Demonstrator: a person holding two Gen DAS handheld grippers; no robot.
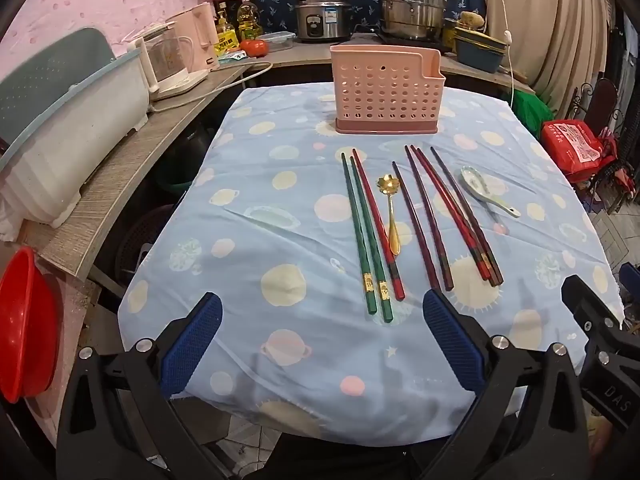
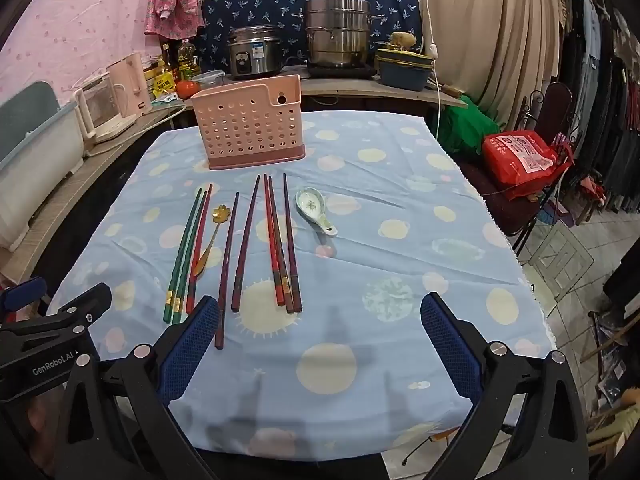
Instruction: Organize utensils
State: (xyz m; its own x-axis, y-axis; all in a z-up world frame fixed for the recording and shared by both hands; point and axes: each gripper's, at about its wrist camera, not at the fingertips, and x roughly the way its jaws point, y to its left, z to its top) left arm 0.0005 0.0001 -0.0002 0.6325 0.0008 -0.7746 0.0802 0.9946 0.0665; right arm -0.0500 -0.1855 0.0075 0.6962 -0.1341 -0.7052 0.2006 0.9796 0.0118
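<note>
A pink perforated utensil holder (image 1: 386, 90) (image 2: 248, 124) stands at the far side of the table. In front of it lie two green chopsticks (image 1: 362, 236) (image 2: 185, 252), a red chopstick (image 1: 378, 224) (image 2: 199, 248), a gold flower spoon (image 1: 390, 216) (image 2: 212, 236), several dark red and brown chopsticks (image 1: 452, 216) (image 2: 276, 240), and a white ceramic spoon (image 1: 486, 192) (image 2: 314, 210). My left gripper (image 1: 322, 320) is open and empty near the table's front edge. My right gripper (image 2: 320, 320) is open and empty, just short of the chopstick ends.
The table has a blue cloth with round prints (image 1: 280, 200) (image 2: 400, 220). A counter at left and back holds kettles (image 1: 176, 60), a rice cooker (image 1: 322, 16), a steel pot (image 1: 412, 4). A red basin (image 1: 24, 320) is at left, a red bag (image 2: 520, 160) at right.
</note>
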